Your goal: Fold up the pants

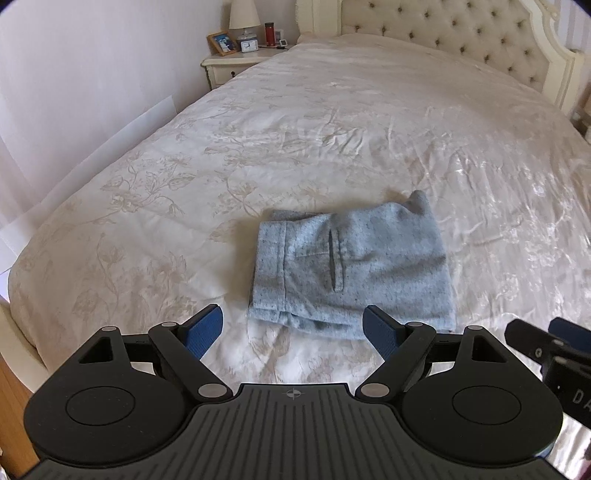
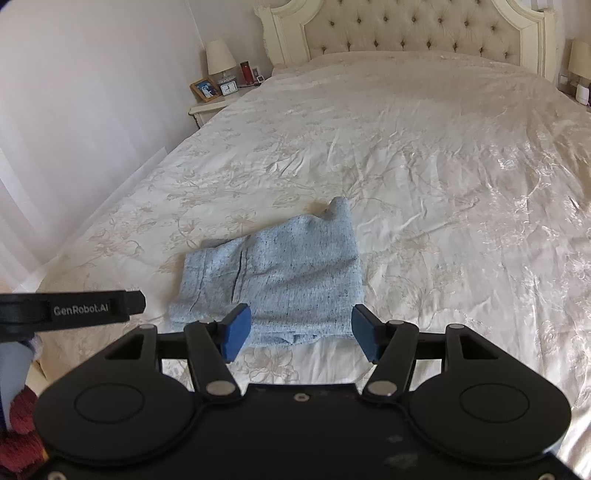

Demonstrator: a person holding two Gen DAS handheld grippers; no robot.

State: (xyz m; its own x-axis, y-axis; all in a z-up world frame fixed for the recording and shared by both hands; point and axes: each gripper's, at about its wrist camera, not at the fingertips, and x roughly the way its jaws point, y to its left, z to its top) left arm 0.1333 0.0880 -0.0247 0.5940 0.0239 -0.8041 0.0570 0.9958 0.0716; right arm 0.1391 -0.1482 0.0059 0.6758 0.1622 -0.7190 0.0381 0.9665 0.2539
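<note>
Light blue-grey pants [image 1: 351,266] lie folded into a compact rectangle on the cream bedspread [image 1: 258,147], waistband to the left, a pocket slit on top, one corner poking up at the far right. My left gripper [image 1: 293,332] is open and empty, held just short of the pants' near edge. My right gripper [image 2: 301,332] is open and empty, also just before the near edge of the pants [image 2: 280,269]. The right gripper's body shows at the right edge of the left wrist view [image 1: 554,347].
A tufted headboard [image 2: 413,29] stands at the far end of the bed. A nightstand [image 1: 236,62] at the far left holds a lamp, a photo frame, a clock and a red cup. A white wall runs along the left side.
</note>
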